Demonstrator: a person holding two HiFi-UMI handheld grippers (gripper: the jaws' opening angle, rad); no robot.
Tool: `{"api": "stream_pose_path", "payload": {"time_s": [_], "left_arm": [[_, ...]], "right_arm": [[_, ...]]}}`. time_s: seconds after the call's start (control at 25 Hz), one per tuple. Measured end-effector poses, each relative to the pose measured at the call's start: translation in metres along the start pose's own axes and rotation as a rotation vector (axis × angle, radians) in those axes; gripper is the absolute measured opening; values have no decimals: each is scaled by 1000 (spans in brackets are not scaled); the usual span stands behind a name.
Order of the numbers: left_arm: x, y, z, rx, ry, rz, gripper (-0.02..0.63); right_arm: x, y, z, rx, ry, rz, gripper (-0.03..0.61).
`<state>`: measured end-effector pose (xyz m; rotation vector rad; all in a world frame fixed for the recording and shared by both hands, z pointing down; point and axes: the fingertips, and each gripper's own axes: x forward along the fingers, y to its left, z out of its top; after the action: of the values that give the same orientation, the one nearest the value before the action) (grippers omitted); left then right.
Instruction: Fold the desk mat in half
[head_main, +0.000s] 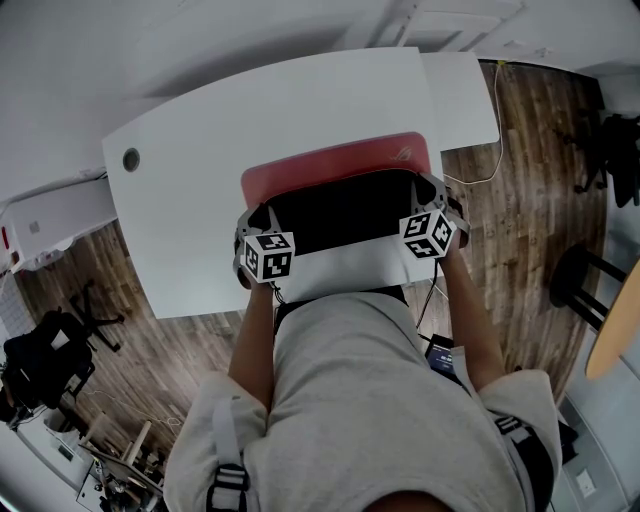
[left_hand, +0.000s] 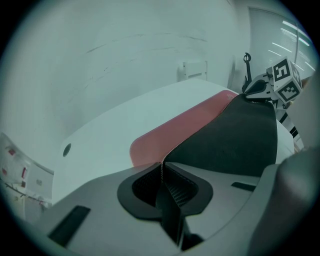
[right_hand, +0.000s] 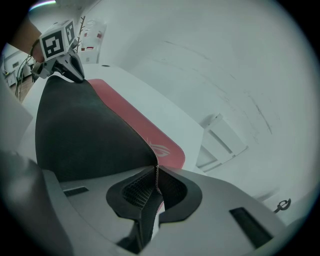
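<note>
The desk mat (head_main: 340, 165) is red on top and black underneath; it lies on the white table (head_main: 200, 160) with its near half lifted, so the black underside (head_main: 345, 210) faces up. My left gripper (head_main: 258, 222) is shut on the mat's near left corner (left_hand: 162, 165). My right gripper (head_main: 428, 200) is shut on the near right corner (right_hand: 156, 170). Both hold the edge raised above the table, level with each other. In the left gripper view the right gripper (left_hand: 260, 90) shows at the far end of the black fold; the right gripper view shows the left gripper (right_hand: 65, 67) likewise.
A round cable hole (head_main: 131, 158) sits near the table's left end. A second white desk (head_main: 460, 95) adjoins at the right, with a cable (head_main: 497, 140) hanging off it. Wooden floor (head_main: 540, 180) lies around, an office chair (head_main: 45, 355) at lower left.
</note>
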<state>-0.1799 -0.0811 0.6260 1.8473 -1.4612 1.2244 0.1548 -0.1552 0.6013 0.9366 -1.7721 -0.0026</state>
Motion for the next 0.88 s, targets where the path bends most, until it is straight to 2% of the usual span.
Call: {"api": "stream_pose_path", "payload": {"time_s": [0.88], "left_arm": [[12,13,14,-26,0,31,29]], "right_arm": [[17,-14,17,7,-21,6,53]]}}
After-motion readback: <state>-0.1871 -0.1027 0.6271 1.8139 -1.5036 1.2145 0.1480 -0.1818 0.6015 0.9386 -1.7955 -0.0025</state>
